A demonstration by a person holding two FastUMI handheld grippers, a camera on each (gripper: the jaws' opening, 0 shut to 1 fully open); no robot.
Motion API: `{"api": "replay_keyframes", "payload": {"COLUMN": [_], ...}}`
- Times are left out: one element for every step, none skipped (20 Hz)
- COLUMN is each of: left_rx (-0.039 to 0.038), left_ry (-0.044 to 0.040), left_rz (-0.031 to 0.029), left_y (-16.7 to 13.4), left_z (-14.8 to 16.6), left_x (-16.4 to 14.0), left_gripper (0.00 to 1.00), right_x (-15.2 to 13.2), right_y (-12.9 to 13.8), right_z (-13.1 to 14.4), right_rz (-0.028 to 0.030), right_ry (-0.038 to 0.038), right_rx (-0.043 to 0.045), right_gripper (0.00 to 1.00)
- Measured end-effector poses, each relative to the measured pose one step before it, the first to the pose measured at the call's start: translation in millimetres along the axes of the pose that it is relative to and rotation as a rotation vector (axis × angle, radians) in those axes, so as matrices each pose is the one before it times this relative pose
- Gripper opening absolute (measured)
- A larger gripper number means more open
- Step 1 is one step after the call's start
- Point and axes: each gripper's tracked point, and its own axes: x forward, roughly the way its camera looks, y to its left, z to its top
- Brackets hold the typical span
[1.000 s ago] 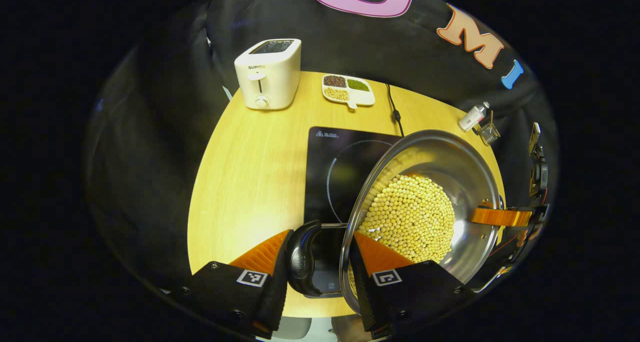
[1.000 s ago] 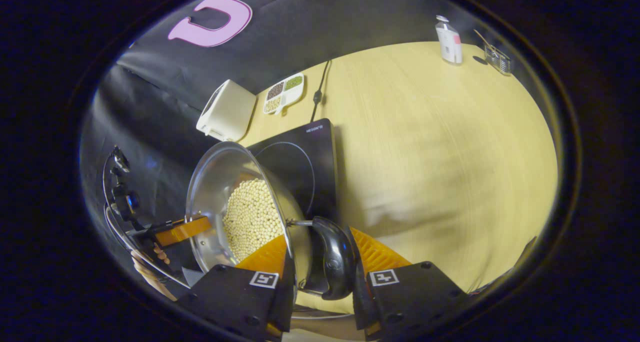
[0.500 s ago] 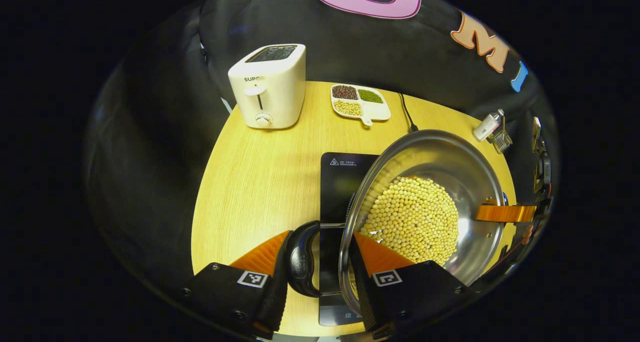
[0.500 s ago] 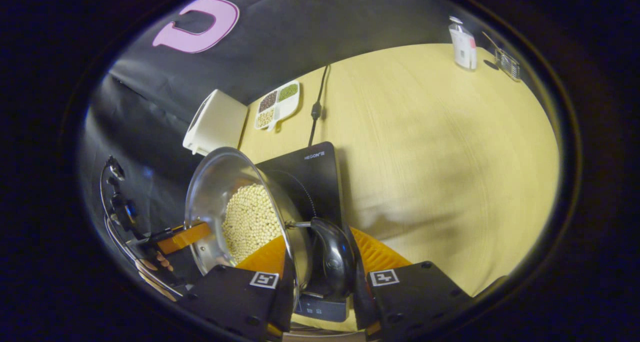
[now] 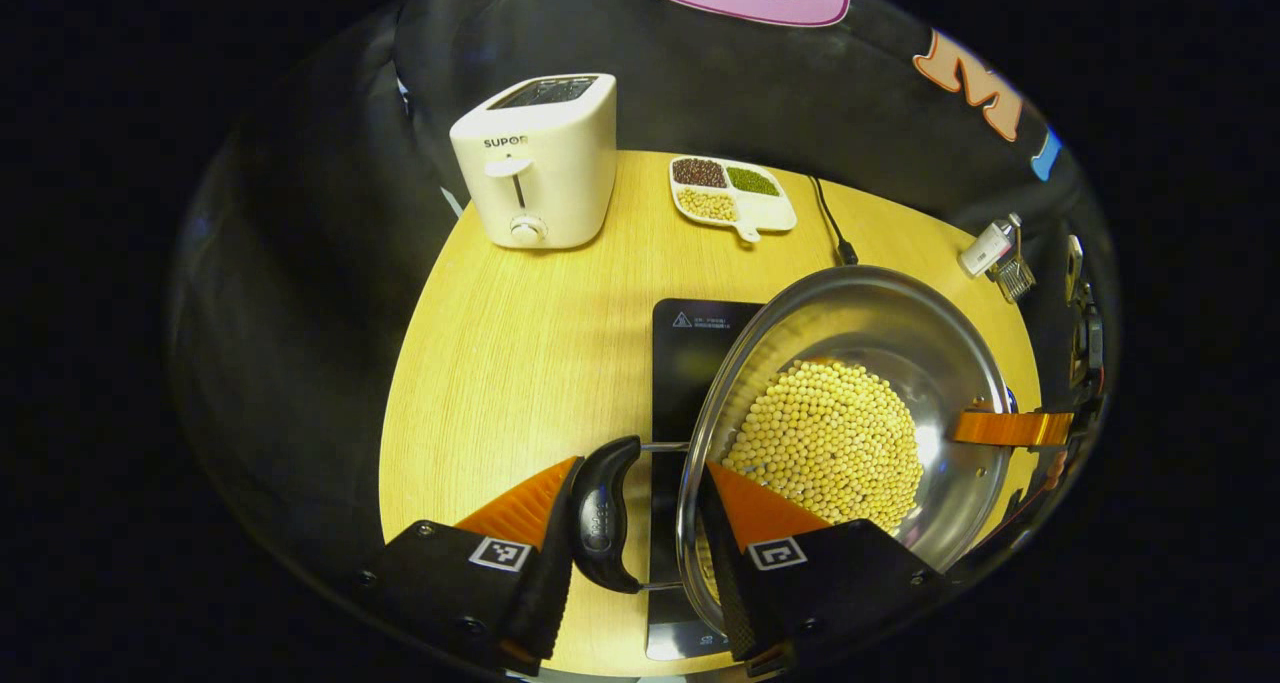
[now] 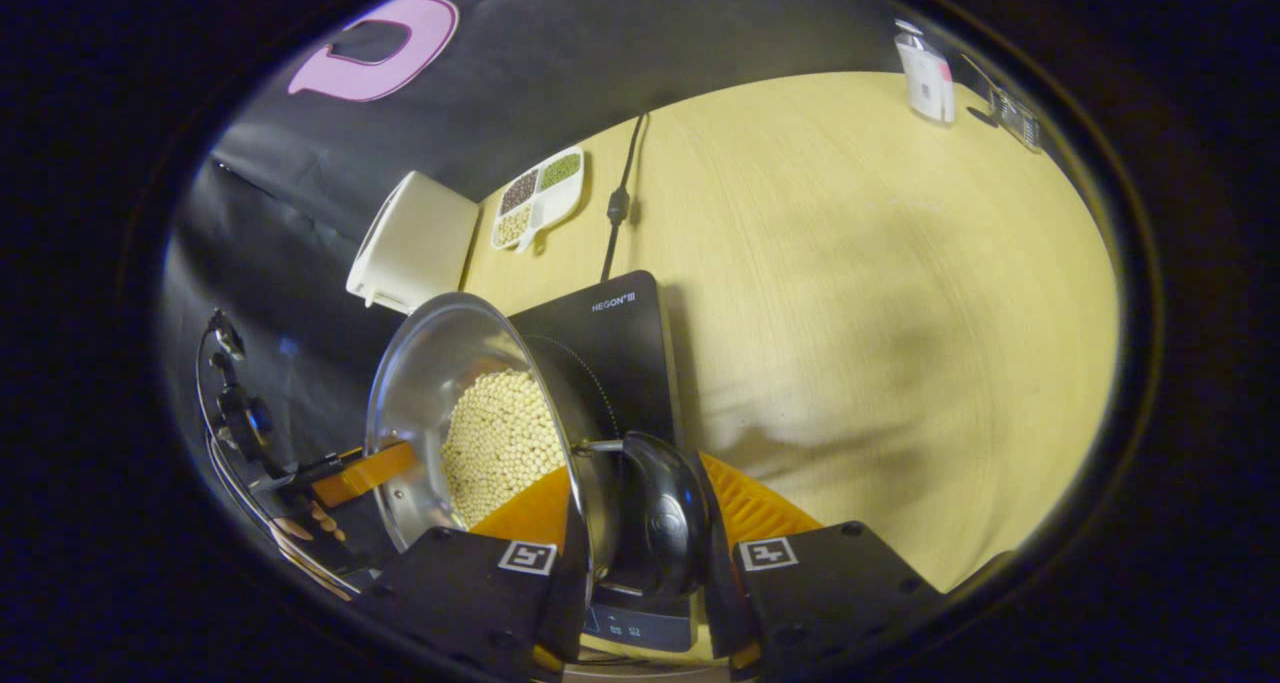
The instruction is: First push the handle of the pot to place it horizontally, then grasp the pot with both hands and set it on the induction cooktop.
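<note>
Carried forward, the pot (image 5: 850, 403) of beans now hangs over the induction cooktop (image 5: 690, 363), left gripper (image 5: 640, 508) and right gripper (image 6: 640, 508) each clamped on a side handle, so lowering it level and centred looks wise, toaster (image 5: 535, 158) nearer than before.

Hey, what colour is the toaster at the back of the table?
Cream white; the toaster shows best in the left gripper view.
</note>
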Motion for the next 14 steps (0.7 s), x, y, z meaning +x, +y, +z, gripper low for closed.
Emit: {"api": "replay_keyframes", "payload": {"left_rx": [-0.00156, 0.00024, 0.00241, 0.00194, 0.00182, 0.00017, -0.00192, -0.00130, -0.00129, -0.00063, -0.00048, -0.00446, -0.00762, -0.01384], "left_ry": [-0.00444, -0.00500, 0.00503, -0.00197, 0.00241, -0.00199, -0.00099, 0.00042, -0.00114, 0.00105, -0.00094, 0.00175, -0.00160, -0.00073], "left_rz": [-0.00247, -0.00157, 0.00038, -0.00136, -0.00193, -0.00210, -0.00118, 0.00002, 0.00114, 0.00059, 0.00040, 0.00062, 0.00260, 0.00648], "left_y": [-1.32, 1.69, 0.69, -0.37, -0.36, -0.49, 0.73, 0.57, -0.11, 0.22, -0.03, -0.03, 0.03, 0.03], "left_z": [-0.36, 0.54, -0.65, 0.73, -0.55, -0.66, 0.99, -0.95, 0.36, -0.44, 0.35, -0.98, -0.26, -1.18], "left_x": [-1.03, 1.01, -0.86, 0.24, 0.48, 0.29, 0.22, -0.26, 0.32, 0.11, 0.32, -0.33, -0.08, 0.97], "left_gripper": [0.64, 0.65, 0.66, 0.66, 0.67, 0.67, 0.67, 0.67, 0.66, 0.66, 0.66, 0.67, 0.67, 0.68], "right_x": [0.57, -0.86, 0.02, 0.17, 0.09, -1.06, 0.37, 0.57, 0.22, -0.70, 0.38, 0.29, -1.19, 1.07], "right_y": [-0.36, 0.11, -0.54, -0.06, -0.06, 0.18, -0.43, 0.55, -0.64, 0.45, -0.40, 0.48, 0.11, 2.38], "right_z": [0.91, -0.42, 0.63, -0.81, -0.12, 0.14, 0.04, -0.10, 1.25, -1.00, 0.59, -0.65, 1.77, 0.20], "right_rz": [0.00154, 0.00073, -0.00001, 0.00142, 0.00058, 0.00133, -0.00100, -0.00109, -0.00063, -0.00019, 0.00038, 0.00138, 0.00006, 0.00988], "right_ry": [-0.00097, -0.00041, 0.00007, 0.00194, 0.00272, -0.00161, 0.00119, -0.00140, -0.00003, 0.00067, 0.00023, -0.00013, -0.00283, -0.00804], "right_rx": [-0.00165, -0.00089, -0.00046, -0.00069, -0.00080, 0.00005, 0.00111, 0.00116, 0.00142, 0.00115, 0.00001, 0.00005, 0.00151, 0.00015], "right_gripper": [0.51, 0.51, 0.51, 0.51, 0.51, 0.48, 0.48, 0.48, 0.48, 0.53, 0.48, 0.53, 0.48, 0.51]}}
